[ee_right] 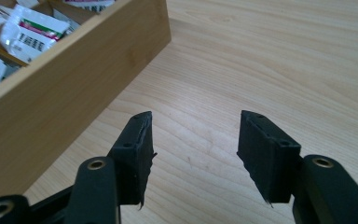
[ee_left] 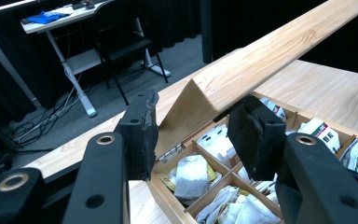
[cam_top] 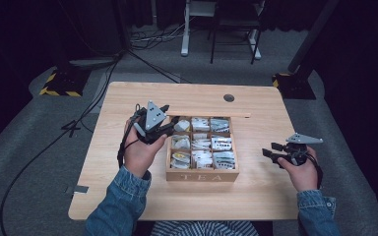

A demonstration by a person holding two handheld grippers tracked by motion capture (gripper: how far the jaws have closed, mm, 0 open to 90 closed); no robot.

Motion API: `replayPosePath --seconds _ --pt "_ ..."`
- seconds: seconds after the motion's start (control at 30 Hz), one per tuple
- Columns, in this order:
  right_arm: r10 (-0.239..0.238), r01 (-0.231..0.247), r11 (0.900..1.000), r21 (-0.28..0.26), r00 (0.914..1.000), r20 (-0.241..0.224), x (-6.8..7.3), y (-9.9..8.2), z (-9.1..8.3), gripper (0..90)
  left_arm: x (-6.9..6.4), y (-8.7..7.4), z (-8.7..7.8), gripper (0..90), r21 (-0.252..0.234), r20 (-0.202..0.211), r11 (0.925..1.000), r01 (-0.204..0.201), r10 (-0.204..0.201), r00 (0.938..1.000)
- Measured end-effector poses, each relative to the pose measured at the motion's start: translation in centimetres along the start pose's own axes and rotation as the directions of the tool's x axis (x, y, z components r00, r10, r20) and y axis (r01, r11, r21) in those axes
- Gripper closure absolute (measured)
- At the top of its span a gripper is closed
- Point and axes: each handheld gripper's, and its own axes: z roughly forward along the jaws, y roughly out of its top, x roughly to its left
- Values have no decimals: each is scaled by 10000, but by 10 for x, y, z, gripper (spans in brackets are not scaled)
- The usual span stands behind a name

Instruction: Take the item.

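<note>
Left tongs [cam_top: 170, 120]: pinching the near corner of the wooden lid [ee_left: 261, 60]; in the left gripper view the two black pads sit on either side of the lid's end, at the box's far left corner.
Lid: a flat pale wood panel, raised on edge along the far side of the tea box [cam_top: 202, 176]; in the high view it reads as a thin strip running right from the left tongs [ee_left: 196, 130] along the box's back edge.
Tea box: a square wooden box marked TEA on its front wall, sitting at the middle of the counter [cam_top: 128, 98], open on top, split into a grid of compartments.
Contents: paper tea bags [cam_top: 202, 145] and sachets, mostly white with some green, red and yellow print, lying in the compartments.
Right tongs [cam_top: 270, 150]: spread, nothing between the pads; in the right gripper view they hang over bare counter [ee_right: 261, 56] with the box's side wall [ee_right: 65, 88] to their left, near but apart.
Left hand [cam_top: 138, 150]: wrapped around the gripper body, just left of the box, denim sleeve behind it.
Right hand [cam_top: 302, 169]: holds its gripper well to the right of the box, tongs [ee_right: 193, 154] pointing toward the box.
Surroundings: dark curtains, grey floor with cables, a chair [ee_left: 121, 42] and a white desk frame beyond the counter.
</note>
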Motion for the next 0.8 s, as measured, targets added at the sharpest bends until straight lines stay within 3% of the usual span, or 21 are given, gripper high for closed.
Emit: replayPosePath --seconds 0.33,0.5,0.67,0.8 --pt "26 -27 9999 -138 10000 -58 5 9 -11 461 -1 0 -1 529 90 52 10000 -13 13 10000" --pt "-92 85 9986 -529 9999 -134 16 18 -16 466 -1 0 -1 529 141 19 9999 -68 68 10000" --pt "-76 47 9983 -573 9987 -496 26 24 -15 466 -2 0 -2 529 178 -4 9998 -107 107 9999" --pt "-374 336 9977 -589 9973 -636 37 32 -17 449 -2 0 -2 529 205 20 9997 -125 124 9999"
